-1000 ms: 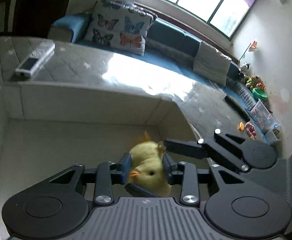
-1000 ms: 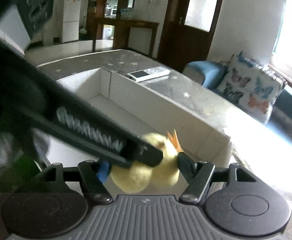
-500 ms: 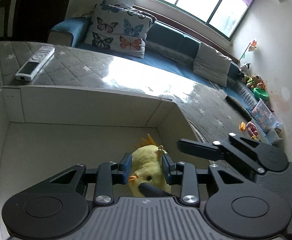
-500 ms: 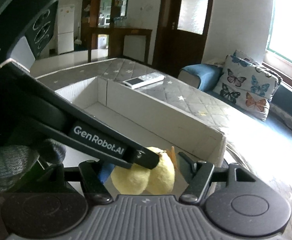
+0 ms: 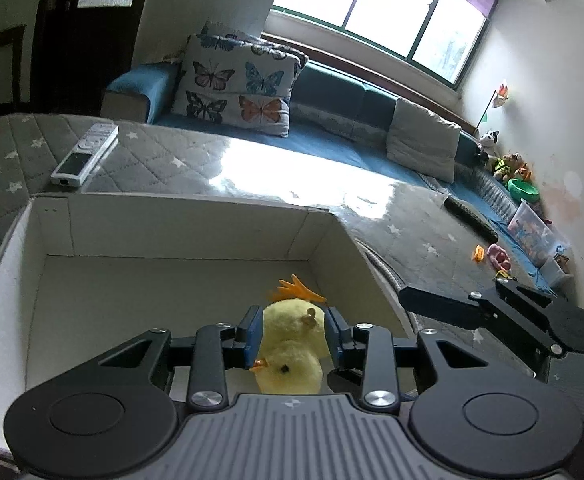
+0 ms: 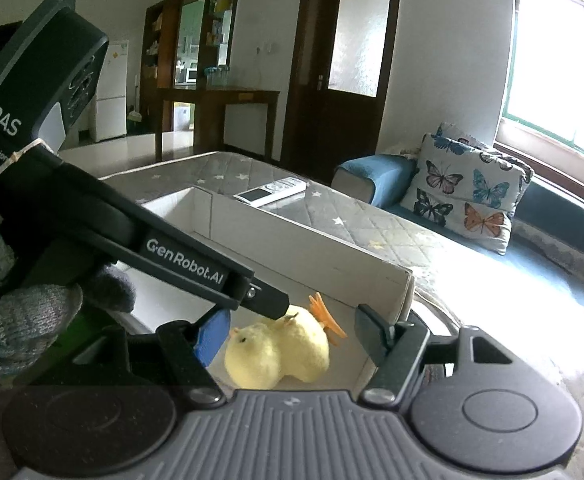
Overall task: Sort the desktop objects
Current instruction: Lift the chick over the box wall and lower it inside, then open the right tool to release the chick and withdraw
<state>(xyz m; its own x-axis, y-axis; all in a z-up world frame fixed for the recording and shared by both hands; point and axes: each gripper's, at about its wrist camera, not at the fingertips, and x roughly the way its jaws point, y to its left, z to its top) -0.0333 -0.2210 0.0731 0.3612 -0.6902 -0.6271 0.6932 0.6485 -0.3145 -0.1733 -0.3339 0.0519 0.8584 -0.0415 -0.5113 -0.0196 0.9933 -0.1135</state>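
Note:
A yellow plush chick [image 5: 290,350] with orange feet sits between the blue pads of my left gripper [image 5: 293,334], which is shut on it inside the white cardboard box [image 5: 188,220]. In the right wrist view the chick [image 6: 280,354] is low in the box's near corner, with the left gripper's finger [image 6: 196,264] across it. My right gripper [image 6: 292,336] is open around the chick, its jaws wide apart and not touching it. Its black finger [image 5: 443,306] shows at the box's right side in the left wrist view.
A white remote [image 5: 86,154] lies on the grey quilted table beyond the box. A dark remote [image 5: 469,218] and small toys [image 5: 495,256] lie at the far right. A sofa with a butterfly pillow [image 5: 236,84] stands behind the table.
The right gripper has pulled back from the chick and out to the box's right side. The left gripper still holds the chick low in the box.

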